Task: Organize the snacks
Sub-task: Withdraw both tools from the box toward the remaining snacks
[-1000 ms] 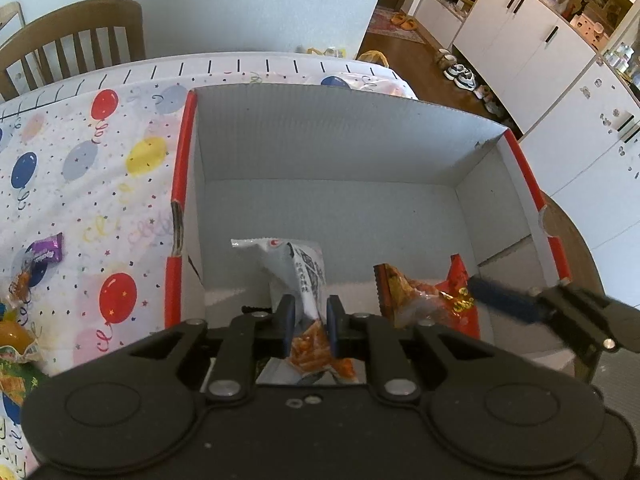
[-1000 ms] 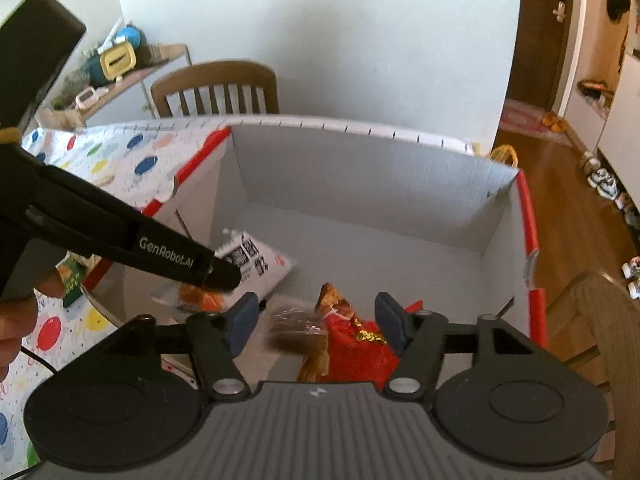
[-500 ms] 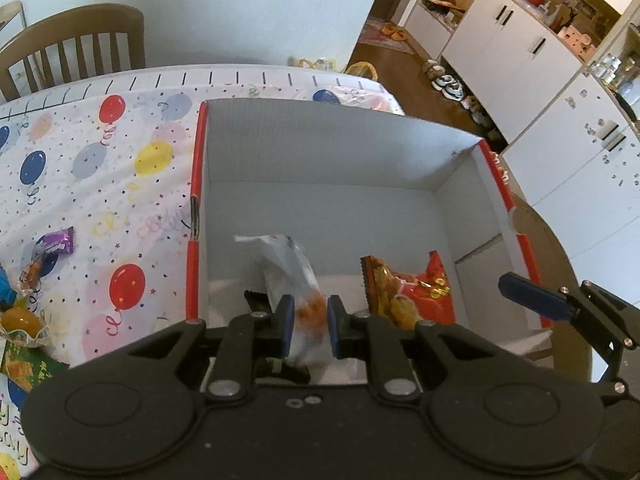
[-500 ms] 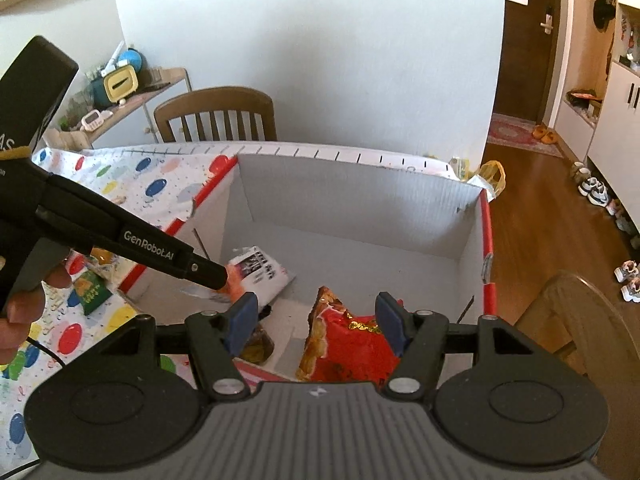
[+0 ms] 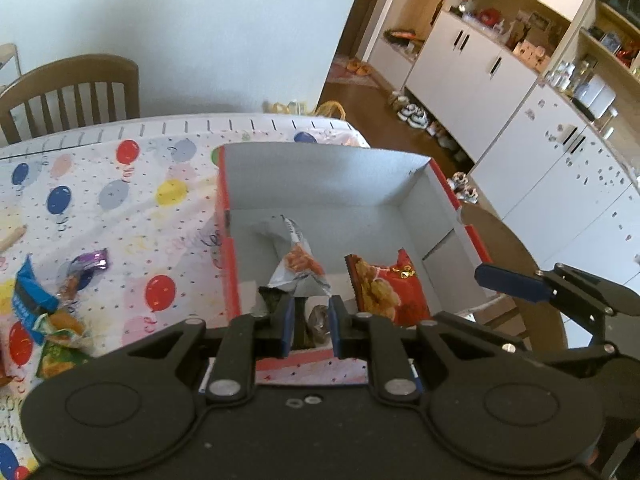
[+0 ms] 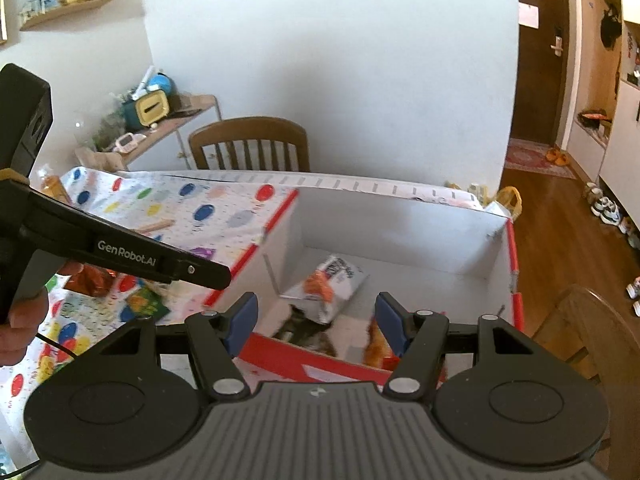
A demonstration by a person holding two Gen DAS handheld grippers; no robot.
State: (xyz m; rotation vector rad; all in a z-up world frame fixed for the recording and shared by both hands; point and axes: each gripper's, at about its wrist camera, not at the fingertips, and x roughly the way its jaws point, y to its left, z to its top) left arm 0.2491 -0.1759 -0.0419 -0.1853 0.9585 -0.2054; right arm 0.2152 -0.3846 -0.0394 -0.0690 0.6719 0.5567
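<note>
Snacks already lie inside the open red-edged white cardboard box [image 5: 320,184], which sits at the table's right edge on a white balloon-print tablecloth [image 5: 120,208]: a silver-white foil packet with an orange picture [image 5: 298,268] rests on the box floor toward its left wall, a red crinkled packet showing fried pieces [image 5: 384,284] lies to its right near the front wall, and a small dark wrapped item [image 5: 318,320] sits against the front wall between them. The left gripper [image 5: 311,326] hovers above the box's near rim with its blue pads only a narrow gap apart and nothing between them. The right gripper [image 6: 316,320] hangs over the same rim with its jaws about half spread, also holding nothing. More snacks wait on the cloth off the box's left wall: a purple foil sweet [image 5: 94,259], a blue packet [image 5: 30,300] and a green packet [image 5: 56,364] near the table's front-left edge. Judging from this, the drop-off looks finished and another fetch comes next. The risks: either gripper could clip the light box's rim and nudge it toward the table's right edge; the left jaws, if not spread before reaching, would push a slippery foil packet instead of gripping it; and the clustered packets invite grabbing two together.
</note>
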